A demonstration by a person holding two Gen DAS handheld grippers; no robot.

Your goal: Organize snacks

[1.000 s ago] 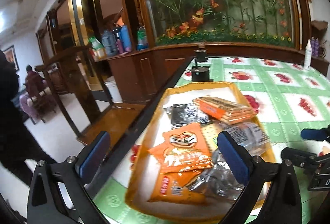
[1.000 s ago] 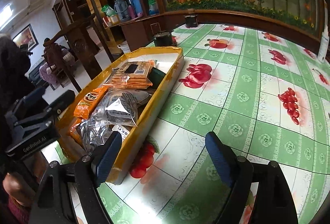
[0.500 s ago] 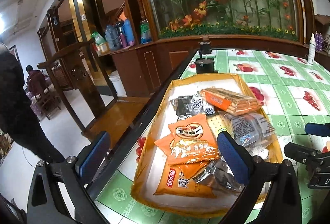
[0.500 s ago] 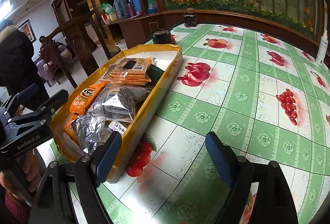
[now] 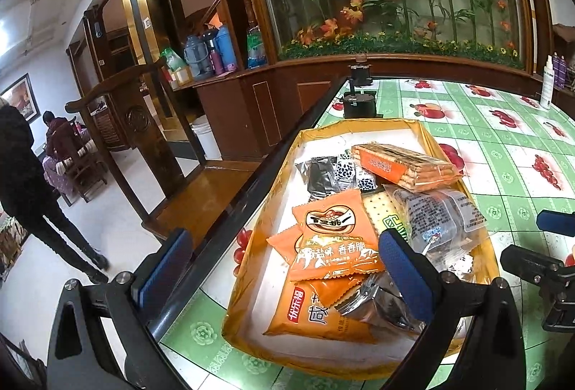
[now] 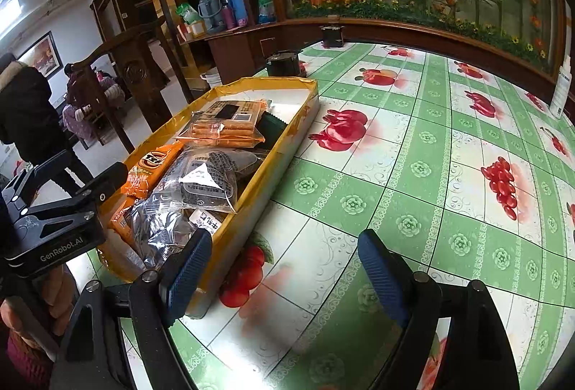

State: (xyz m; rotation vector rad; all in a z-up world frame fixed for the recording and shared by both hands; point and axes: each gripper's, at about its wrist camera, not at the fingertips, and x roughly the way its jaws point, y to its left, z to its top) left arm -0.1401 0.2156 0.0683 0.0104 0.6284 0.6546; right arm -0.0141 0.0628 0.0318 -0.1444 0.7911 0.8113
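Green-and-white fruit-print oilcloth covers the table (image 6: pixel 413 152), and on its left edge sits a long yellow-rimmed tray (image 5: pixel 424 134) heaped with snack packets. Nearest, the left gripper (image 5: pixel 284 267) hangs wide and empty over the tray's near end — its right finger above a silver foil packet (image 5: pixel 373 303), orange packets (image 5: pixel 334 239) between the fingers. The right gripper (image 6: pixel 284 267), also wide and empty, hovers over bare cloth just right of the tray. Tray's long axis runs near to far; a cracker pack (image 5: pixel 402 163) lies crosswise farther in. The left gripper looks better placed.
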